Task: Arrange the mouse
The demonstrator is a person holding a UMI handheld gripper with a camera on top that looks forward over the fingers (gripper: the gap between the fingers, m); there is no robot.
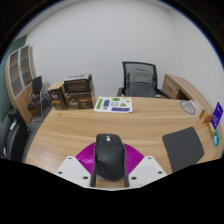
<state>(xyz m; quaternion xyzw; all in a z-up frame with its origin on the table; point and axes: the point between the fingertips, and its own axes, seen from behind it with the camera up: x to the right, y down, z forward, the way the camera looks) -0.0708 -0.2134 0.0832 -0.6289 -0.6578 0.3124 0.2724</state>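
1. Gripping the black mouse [109, 157], the gripper [110, 172] has both purple pads [88, 160] pressed against its flanks, so the mouse hangs just above the wooden desk [80, 130].
2. The dark mouse pad [184, 148] lies off to the right, probably the intended spot.
3. Beyond the desk stands an office chair [142, 78], well apart.

Even, bright indoor light; soft shadows on pale wooden worktop [70, 135]; strong fisheye bending at edges; mild overall softness.
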